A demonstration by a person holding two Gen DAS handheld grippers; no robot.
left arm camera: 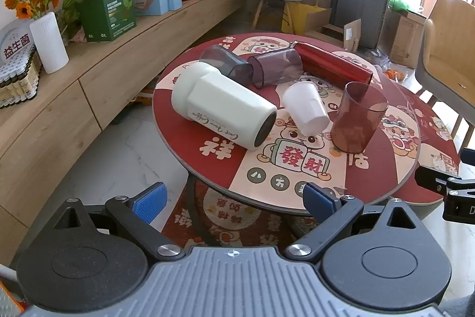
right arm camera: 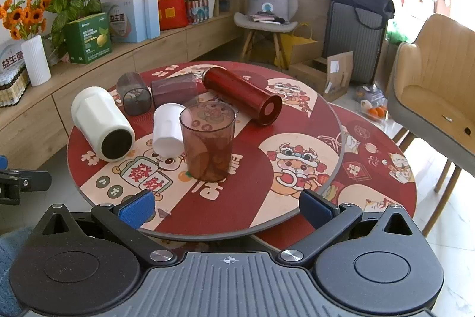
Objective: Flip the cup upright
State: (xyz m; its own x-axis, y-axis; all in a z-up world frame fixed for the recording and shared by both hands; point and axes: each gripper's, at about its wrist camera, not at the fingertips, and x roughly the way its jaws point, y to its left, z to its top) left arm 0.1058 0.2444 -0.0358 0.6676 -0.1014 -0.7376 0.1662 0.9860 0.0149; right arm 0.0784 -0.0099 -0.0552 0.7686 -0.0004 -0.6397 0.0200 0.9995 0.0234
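Observation:
Several cups sit on a round red patterned table [left arm camera: 383,177] [right arm camera: 291,198]. A clear red tumbler [left arm camera: 357,118] [right arm camera: 207,141] stands upright. A white paper cup [left arm camera: 305,109] [right arm camera: 167,129] lies tipped. A large white mug [left arm camera: 221,106] [right arm camera: 101,124], a grey clear cup [left arm camera: 227,64] [right arm camera: 133,97], a purple clear cup [left arm camera: 276,67] [right arm camera: 173,92] and a red flask [left arm camera: 332,66] [right arm camera: 243,95] lie on their sides. My left gripper [left arm camera: 234,201] is open and empty, short of the table's near edge. My right gripper [right arm camera: 228,208] is open and empty at the near edge.
A wooden sideboard [left arm camera: 98,73] with boxes, flowers and a white vase [left arm camera: 49,42] runs along the left. A beige armchair [right arm camera: 436,85] stands at the right. A lower red table [right arm camera: 383,168] sits behind right. A chair and bags stand at the back.

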